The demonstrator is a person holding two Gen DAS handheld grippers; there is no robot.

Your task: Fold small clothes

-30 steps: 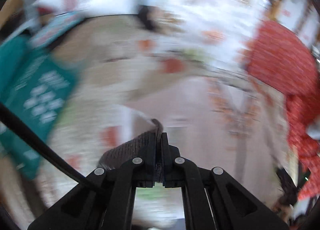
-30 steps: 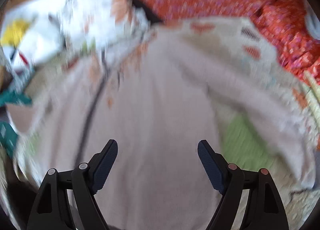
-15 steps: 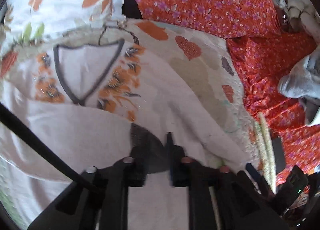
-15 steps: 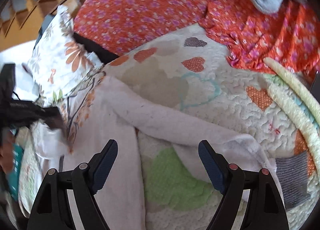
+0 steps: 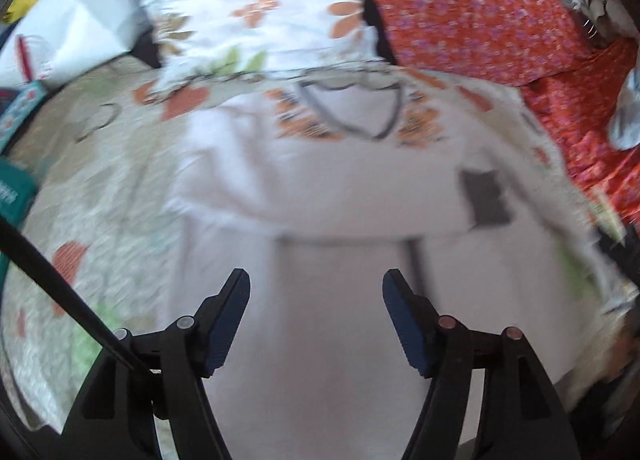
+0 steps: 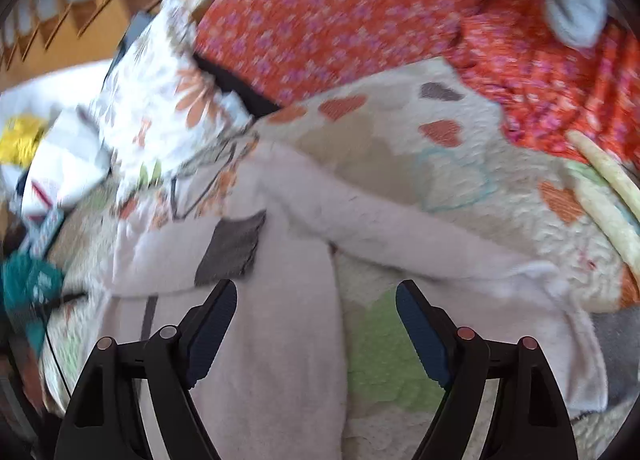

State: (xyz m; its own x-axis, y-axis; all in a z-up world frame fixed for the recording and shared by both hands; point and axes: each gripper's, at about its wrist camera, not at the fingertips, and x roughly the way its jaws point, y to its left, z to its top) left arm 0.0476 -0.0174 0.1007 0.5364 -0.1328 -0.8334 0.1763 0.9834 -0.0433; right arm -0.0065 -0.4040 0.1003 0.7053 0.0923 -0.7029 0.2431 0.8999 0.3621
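Sweater (image 5: 332, 187), pale and fleecy, lies flat across the quilt (image 6: 460, 163), one sleeve (image 6: 400, 232) stretched toward its right edge. We judge it soft and light; that sleeve's cuff suits pinching. Our left gripper (image 5: 316, 312) and right gripper (image 6: 316, 320) hover spread, empty.

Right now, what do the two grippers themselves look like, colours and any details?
Both the left gripper and right gripper are matte black angular frames with dark blue ribbed finger pads. Small round silver and reddish pins sit on their arms. A thin black cable crosses the left view.
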